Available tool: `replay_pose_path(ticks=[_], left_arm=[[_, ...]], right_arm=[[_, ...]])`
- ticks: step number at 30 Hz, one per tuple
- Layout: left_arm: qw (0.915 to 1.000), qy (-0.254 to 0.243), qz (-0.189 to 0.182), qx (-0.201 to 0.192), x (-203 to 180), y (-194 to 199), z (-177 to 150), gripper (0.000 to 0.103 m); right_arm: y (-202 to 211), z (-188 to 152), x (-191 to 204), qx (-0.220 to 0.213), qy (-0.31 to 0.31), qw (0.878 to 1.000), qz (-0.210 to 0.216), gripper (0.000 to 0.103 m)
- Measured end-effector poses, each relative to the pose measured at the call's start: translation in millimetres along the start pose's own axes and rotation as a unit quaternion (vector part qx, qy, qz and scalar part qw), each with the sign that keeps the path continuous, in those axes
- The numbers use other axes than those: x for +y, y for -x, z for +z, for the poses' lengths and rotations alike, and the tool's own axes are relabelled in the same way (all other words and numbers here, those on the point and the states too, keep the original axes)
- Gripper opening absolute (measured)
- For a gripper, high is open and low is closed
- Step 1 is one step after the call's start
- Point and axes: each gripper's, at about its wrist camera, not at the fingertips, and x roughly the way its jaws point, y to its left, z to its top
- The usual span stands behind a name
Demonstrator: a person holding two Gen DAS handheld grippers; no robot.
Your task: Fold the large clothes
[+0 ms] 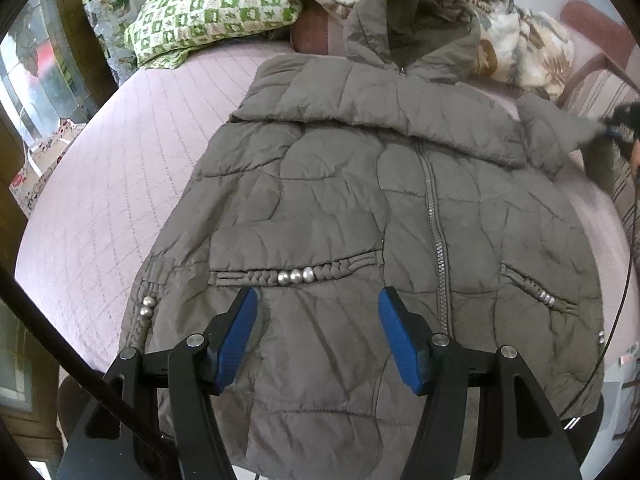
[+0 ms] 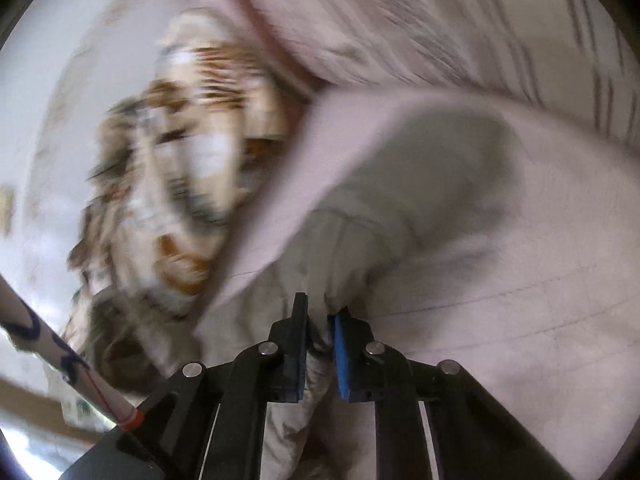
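A grey jacket (image 1: pixel 360 208) lies on a bed (image 1: pixel 120 184). Left gripper (image 1: pixel 318 340) fingers hover half open, empty; right gripper (image 2: pixel 320 344) fingers pinch its sleeve (image 2: pixel 384 216).

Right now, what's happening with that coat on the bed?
A person holding a gripper in each hand is folding a grey-brown hooded jacket spread front-up on a pink bed. The right gripper is pinched shut on the jacket's sleeve. The left gripper hovers open over the hem.
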Motion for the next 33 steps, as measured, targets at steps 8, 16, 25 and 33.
replay_pose_path(ticks=[8,16,25,33], left_arm=[[0.9988,0.033,-0.009,-0.034,33.9,32.6,-8.0,0.062],[0.9969,0.068,0.006,-0.041,73.1,43.6,-15.3,0.062],[0.9953,0.08,0.017,-0.052,96.2,49.9,-20.2,0.062],[0.996,0.077,0.001,-0.045,93.2,39.3,-19.2,0.062]], right_arm=[[34.4,-80.3,173.8,0.041,0.222,0.97,0.085,0.012],[-52.6,-225.0,203.4,0.162,0.294,0.94,0.061,0.012],[-84.2,-277.2,147.1,0.221,0.244,0.944,0.034,0.056],[16.3,-209.7,108.9,0.119,0.25,0.959,0.054,0.078]])
